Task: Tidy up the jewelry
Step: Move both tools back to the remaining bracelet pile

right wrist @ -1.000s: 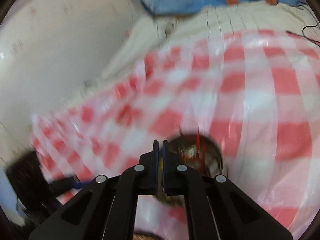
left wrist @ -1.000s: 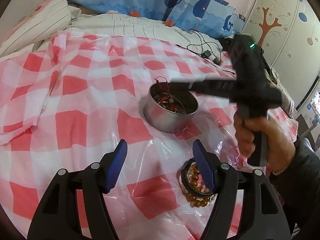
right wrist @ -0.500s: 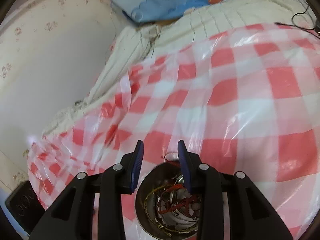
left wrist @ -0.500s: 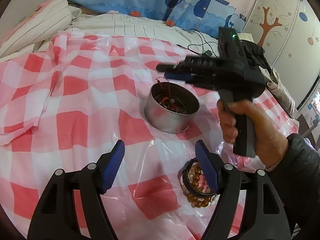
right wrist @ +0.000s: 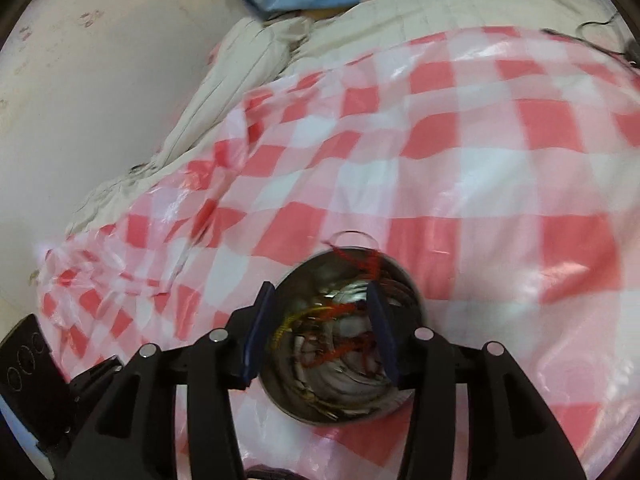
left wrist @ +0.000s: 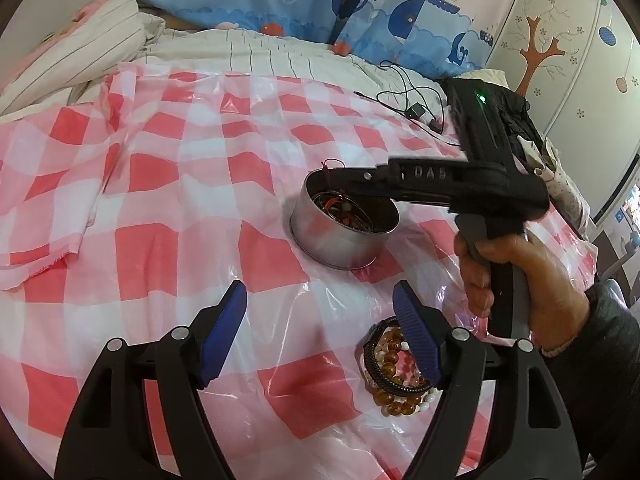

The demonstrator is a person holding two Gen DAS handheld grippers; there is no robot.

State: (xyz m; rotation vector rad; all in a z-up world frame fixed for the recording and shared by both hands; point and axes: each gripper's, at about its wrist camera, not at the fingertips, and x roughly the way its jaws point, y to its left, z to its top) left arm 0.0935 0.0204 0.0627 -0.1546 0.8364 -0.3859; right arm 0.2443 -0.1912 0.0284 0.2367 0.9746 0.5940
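A round metal tin (left wrist: 340, 240) (right wrist: 348, 396) stands on the red-and-white checked cloth, with red cords and thin chains tangled inside. My right gripper (right wrist: 318, 330) hovers just above its mouth; the jaws are opening and nothing is between them. From the left wrist view the right gripper (left wrist: 340, 178) reaches over the tin's far rim. A heap of amber and white bead bracelets with a dark braided band (left wrist: 394, 368) lies near me, partly behind my left gripper's right finger. My left gripper (left wrist: 320, 332) hangs over the cloth, its jaws opening and empty.
A person's hand (left wrist: 516, 276) in a dark sleeve holds the right gripper. A black cable and plug (left wrist: 416, 110) lie at the cloth's far edge. Striped bedding (left wrist: 80, 56) and a whale-print blanket (left wrist: 320, 4) sit behind. A wall (right wrist: 80, 100) rises on the left.
My right gripper went from shut to open over the tin and tilted down toward it. The left gripper's jaws spread a little wider and it stayed in place.
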